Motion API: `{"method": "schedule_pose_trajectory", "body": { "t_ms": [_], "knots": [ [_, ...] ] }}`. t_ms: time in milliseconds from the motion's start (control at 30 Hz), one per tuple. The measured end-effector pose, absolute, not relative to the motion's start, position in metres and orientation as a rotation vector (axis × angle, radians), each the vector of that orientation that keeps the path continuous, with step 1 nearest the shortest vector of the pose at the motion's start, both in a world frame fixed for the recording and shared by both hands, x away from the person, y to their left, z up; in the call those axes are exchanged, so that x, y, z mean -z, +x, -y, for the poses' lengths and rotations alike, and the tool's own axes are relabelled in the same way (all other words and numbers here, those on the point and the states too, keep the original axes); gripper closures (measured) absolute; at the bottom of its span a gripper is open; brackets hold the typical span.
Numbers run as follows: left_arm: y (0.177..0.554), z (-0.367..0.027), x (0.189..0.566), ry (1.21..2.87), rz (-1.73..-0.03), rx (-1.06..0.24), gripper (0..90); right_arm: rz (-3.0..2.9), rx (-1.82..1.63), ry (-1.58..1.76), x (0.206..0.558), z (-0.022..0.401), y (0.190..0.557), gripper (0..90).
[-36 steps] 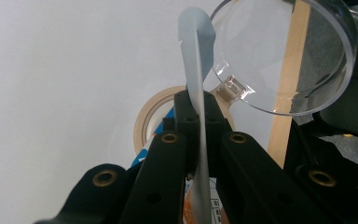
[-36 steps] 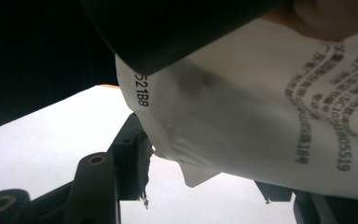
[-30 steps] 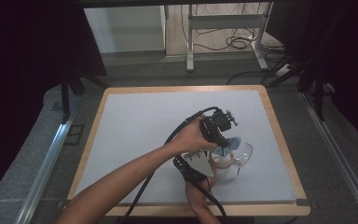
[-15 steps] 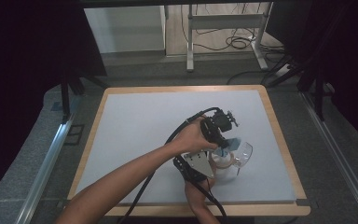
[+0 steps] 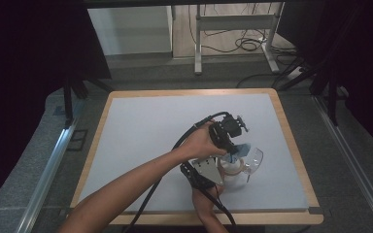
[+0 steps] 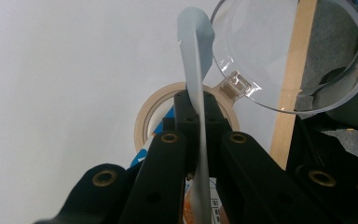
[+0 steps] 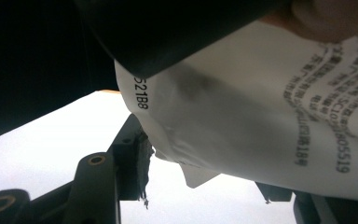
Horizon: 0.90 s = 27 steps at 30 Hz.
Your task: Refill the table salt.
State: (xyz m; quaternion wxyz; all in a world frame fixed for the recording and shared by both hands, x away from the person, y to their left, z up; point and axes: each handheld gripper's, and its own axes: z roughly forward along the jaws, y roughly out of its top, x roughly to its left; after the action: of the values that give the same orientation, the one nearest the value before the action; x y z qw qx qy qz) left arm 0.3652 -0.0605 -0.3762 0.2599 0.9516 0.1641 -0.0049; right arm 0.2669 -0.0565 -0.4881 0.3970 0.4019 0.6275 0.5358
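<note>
Nothing is shifting across the last second: both hands are staying put and both sets of jaws are keeping the same gap. So the work is sitting in a pause mid-pull rather than advancing.

The counter (image 5: 141, 126) is carrying everything near its right front corner. There the jar (image 5: 233, 171) is standing upright, its beige rim (image 6: 144, 121) showing from above and its clear hinged lid (image 5: 253, 159) hanging open to the side.

The right gripper (image 5: 226, 178) is reaching in low from the person's side with its jaws standing about half spread around the jar. Its left pad is lying against the white printed surface (image 7: 261, 107) between them, so it is probably steadying the jar.

The pale blue pouch (image 6: 195, 56) is rising out of the jar's mouth. The left gripper (image 6: 196, 100) is coming down from above with its jaws pressed together on the pouch's thin edge, pinching it flat. The pouch is bending over above the fingertips, just beside the open lid.
</note>
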Motion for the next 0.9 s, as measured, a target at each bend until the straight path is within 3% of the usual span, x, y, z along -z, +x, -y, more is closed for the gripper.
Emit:
{"method": "schedule_pose_trajectory", "body": {
  "t_ms": [900],
  "knots": [
    [0.3645,0.0619,0.3749,2.588,-0.440,0.013,90.0,-1.586,-1.376,1.028,0.4880,0.0571,0.2649,45.5]
  ]
}}
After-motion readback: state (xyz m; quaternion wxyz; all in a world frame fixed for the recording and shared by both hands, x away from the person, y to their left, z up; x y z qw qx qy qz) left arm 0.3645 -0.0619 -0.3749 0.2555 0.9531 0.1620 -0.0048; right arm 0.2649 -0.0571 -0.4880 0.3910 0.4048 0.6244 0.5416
